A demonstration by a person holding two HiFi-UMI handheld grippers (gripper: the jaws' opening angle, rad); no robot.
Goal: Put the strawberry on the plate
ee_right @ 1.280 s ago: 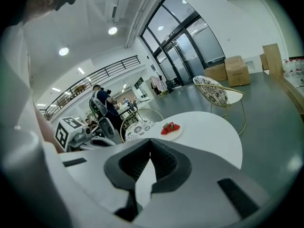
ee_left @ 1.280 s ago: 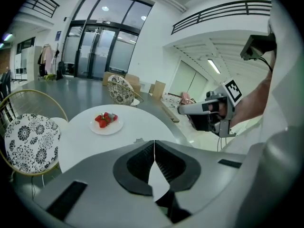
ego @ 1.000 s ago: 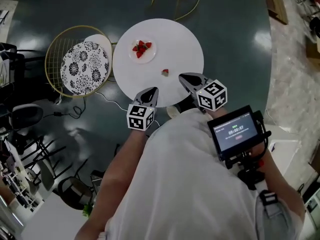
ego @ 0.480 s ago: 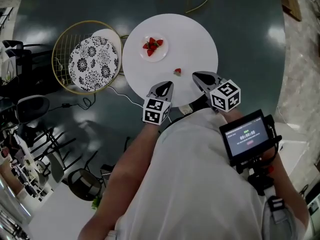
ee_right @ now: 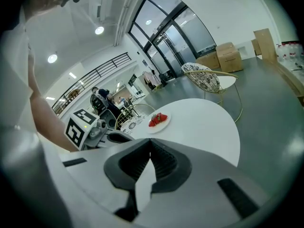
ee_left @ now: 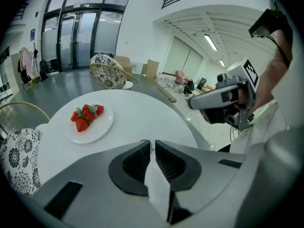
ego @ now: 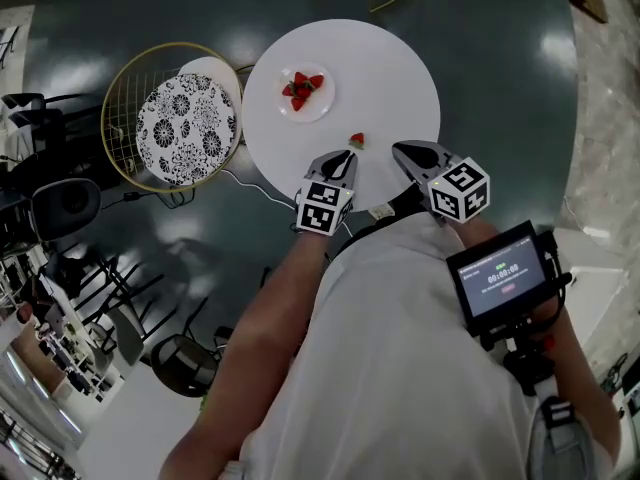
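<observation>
A round white table carries a small white plate holding several strawberries. One lone strawberry lies near the table's near edge. My left gripper is shut and empty, its tip just short of that berry. In the left gripper view only a red sliver of the strawberry peeks past the closed jaws, with the plate farther off to the left. My right gripper hovers to the berry's right, also shut with nothing in it. From the right gripper view the plate sits beyond the jaws.
A gold wire chair with a black-and-white floral cushion stands left of the table. A cable runs over the dark floor below it. A small screen unit is mounted by the person's right arm. Black chairs crowd the far left.
Both grippers have edged forward over the table's near edge. The left gripper's tip has come closer to the lone strawberry. Both stay shut.
</observation>
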